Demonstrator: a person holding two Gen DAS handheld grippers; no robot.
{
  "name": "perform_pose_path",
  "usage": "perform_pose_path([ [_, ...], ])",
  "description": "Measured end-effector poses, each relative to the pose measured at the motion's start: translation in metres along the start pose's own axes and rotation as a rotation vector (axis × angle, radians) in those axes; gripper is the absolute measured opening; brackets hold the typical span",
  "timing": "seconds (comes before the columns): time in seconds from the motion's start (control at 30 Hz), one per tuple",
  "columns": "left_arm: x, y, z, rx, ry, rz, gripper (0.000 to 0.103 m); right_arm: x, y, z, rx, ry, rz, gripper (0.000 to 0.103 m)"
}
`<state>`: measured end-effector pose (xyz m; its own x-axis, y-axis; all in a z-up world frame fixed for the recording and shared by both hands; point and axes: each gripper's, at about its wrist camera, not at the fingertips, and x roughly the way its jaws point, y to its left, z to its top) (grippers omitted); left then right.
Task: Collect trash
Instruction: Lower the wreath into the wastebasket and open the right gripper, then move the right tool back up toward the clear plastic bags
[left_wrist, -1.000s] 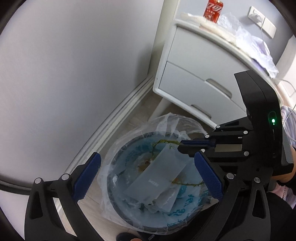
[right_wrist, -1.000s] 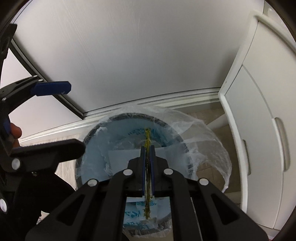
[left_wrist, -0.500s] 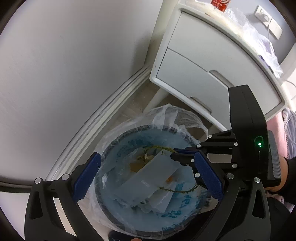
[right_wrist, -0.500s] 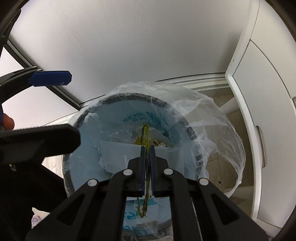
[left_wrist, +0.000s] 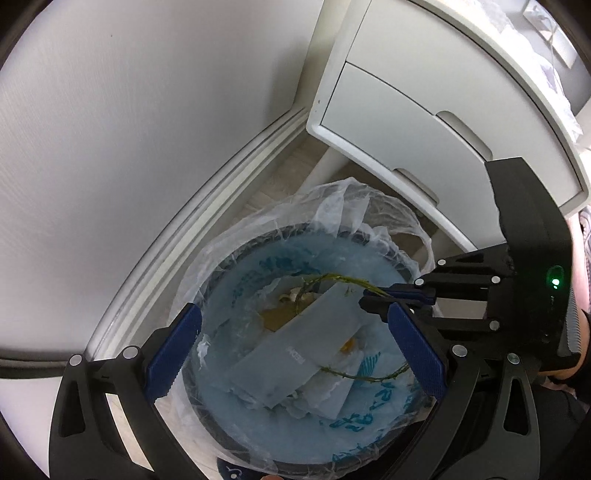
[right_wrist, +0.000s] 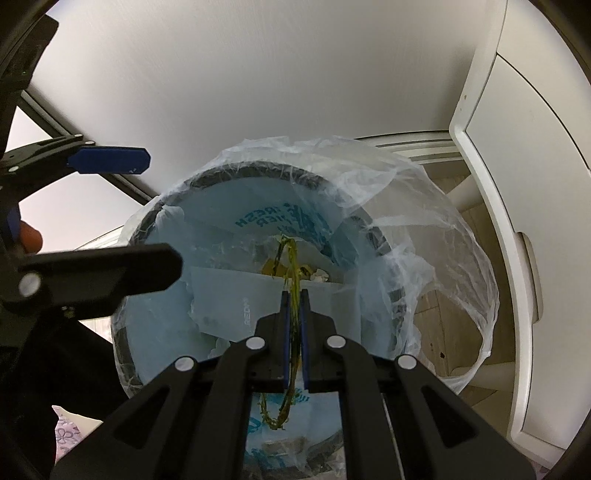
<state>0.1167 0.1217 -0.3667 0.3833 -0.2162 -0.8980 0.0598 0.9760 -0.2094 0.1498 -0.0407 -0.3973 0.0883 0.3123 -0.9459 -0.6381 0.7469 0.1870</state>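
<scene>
Clamped green stem (right_wrist: 292, 314) in right gripper (right_wrist: 293, 295) jaws, lengthwise along fingers, drooping into bin (left_wrist: 295, 369); sunk closer; left gripper (left_wrist: 295, 339) jaws gaped, empty.

Lined bin (left_wrist: 258, 424) on the floor beside the drawer unit (left_wrist: 424, 122)
A flat box (left_wrist: 295, 354) lies inside on crumpled wrappers; wall (left_wrist: 129, 110) behind.

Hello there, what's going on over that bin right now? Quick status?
Right tongs shut on thin green plant stem, above plastic-lined round bin. Left tongs open, empty. Grey flat packet already inside; nothing blocking.
</scene>
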Motion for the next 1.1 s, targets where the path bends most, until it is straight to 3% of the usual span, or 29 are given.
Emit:
perform_pose_path([
  [0.5,0.012,0.003,-0.004,-0.024,0.024,-0.016,0.098,0.018,0.001,-0.006,-0.012,0.031,0.0,0.006],
  [0.87,0.008,0.011,-0.005,-0.037,0.009,0.014,0.098,0.019,0.004,-0.014,-0.04,0.037,-0.014,0.008],
  [0.9,0.007,0.011,-0.005,-0.036,0.006,0.018,0.098,0.018,0.004,-0.014,-0.044,0.034,-0.014,0.022],
  [0.93,0.006,0.011,-0.005,-0.034,0.003,0.021,0.098,0.017,0.004,-0.015,-0.045,0.033,-0.013,0.05],
  [1.0,0.004,0.01,-0.004,-0.038,-0.003,0.022,0.098,0.015,0.005,-0.016,-0.051,0.029,-0.008,0.078],
  [1.1,-0.001,0.005,-0.001,-0.034,-0.028,0.015,0.098,0.013,0.007,-0.015,-0.065,0.029,-0.013,0.085],
])
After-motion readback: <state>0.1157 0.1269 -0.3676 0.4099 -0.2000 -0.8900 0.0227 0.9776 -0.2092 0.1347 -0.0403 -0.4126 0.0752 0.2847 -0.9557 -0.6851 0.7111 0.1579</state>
